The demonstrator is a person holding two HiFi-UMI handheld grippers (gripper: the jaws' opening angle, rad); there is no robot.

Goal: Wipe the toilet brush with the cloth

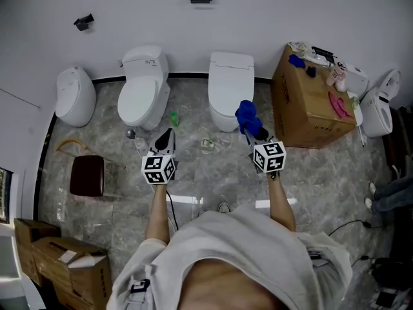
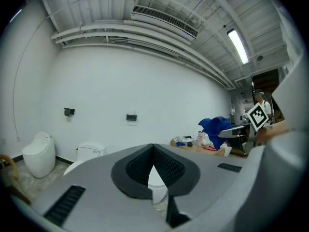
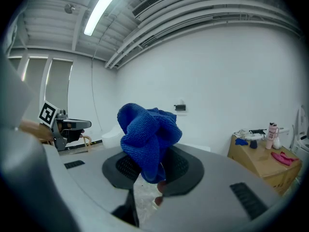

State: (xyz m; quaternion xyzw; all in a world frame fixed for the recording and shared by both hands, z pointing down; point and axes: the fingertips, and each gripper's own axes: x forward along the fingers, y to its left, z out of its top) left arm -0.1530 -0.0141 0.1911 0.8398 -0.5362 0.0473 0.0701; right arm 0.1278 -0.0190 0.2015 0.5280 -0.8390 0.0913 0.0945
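Blue cloth (image 3: 147, 137), clamped between right fingers (image 3: 188, 166)

Long white fluorescent ceiling tubes (image 3: 102, 7) are lighting the room evenly and brightly. The glossy grey marble floor (image 1: 219, 173) is reflecting pale glare patches. Both gripper views are bending at the edges, corners darkening to black.

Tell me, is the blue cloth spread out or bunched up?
Bunched up: the blue cloth sits crumpled in a wad, clamped in the right gripper.

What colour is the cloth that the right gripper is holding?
The cloth is bright blue. It shows best in the right gripper view, bunched up between the jaws.
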